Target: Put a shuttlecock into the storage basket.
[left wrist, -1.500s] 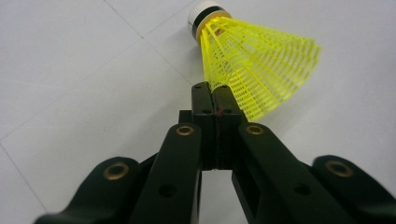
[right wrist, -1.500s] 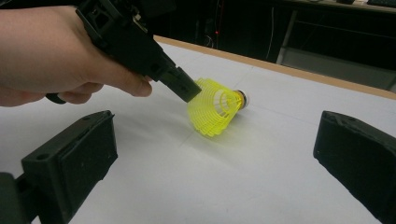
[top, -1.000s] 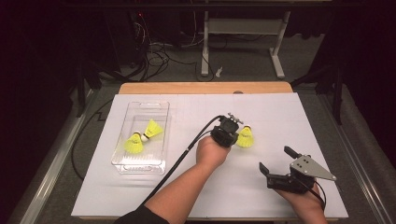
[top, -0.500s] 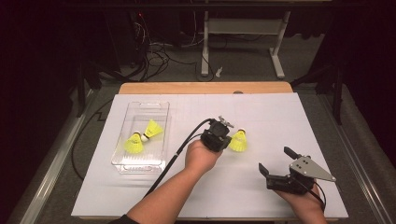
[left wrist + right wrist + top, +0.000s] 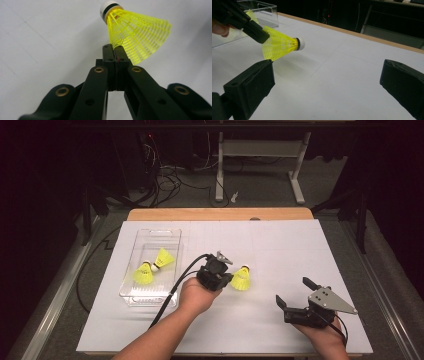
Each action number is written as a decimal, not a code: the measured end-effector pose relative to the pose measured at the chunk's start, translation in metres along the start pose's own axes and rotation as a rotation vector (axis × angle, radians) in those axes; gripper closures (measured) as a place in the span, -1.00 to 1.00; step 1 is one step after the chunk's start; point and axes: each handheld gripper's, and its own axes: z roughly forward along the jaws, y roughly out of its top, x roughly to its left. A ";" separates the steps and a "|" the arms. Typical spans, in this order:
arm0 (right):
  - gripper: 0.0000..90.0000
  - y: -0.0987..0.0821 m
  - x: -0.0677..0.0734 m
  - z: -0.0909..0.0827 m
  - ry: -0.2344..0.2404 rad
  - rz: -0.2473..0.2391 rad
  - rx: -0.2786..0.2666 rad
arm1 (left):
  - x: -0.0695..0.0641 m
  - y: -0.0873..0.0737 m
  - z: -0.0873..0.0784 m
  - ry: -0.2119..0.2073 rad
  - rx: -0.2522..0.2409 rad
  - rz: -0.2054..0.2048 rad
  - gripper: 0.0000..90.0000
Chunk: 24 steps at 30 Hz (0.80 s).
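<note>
Pinched tight, the left gripper (image 5: 226, 279) holds a yellow shuttlecock (image 5: 241, 278) by the rim of its mesh skirt, lifted just clear of the white table cover (image 5: 280, 245) near the middle. In the left gripper view the jaws meet on a thin edge of the skirt (image 5: 140, 37), with the white cork cap (image 5: 109, 7) pointing up and away. The right gripper (image 5: 296, 296) rests at the near right with its jaws wide apart and nothing between them.

A clear plastic tray (image 5: 170, 237) sits to the left, with two more yellow shuttlecocks (image 5: 144, 274) lying inside it.

Judging from the grip, the hold is shallow: only the flexible mesh edge is caught, so the shuttlecock could swing, twist or slip free if the hand jolts on the way to the tray. It might also bounce off the tray's wall if let go too high.

No brand, label or writing is readable on anything.
</note>
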 end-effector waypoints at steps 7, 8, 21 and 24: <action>-1.00 0.000 0.000 -0.001 -0.002 -0.002 -0.002 | 0.007 -0.021 -0.011 0.006 0.015 -0.012 1.00; -1.00 0.000 0.000 -0.001 -0.002 -0.002 -0.001 | 0.008 -0.024 -0.012 0.004 0.013 -0.016 1.00; -1.00 0.001 0.000 -0.001 -0.003 -0.003 -0.003 | 0.008 -0.042 -0.032 0.003 0.025 0.000 1.00; -1.00 0.001 0.000 -0.001 -0.004 -0.002 -0.004 | 0.009 -0.046 -0.037 0.005 0.031 0.000 1.00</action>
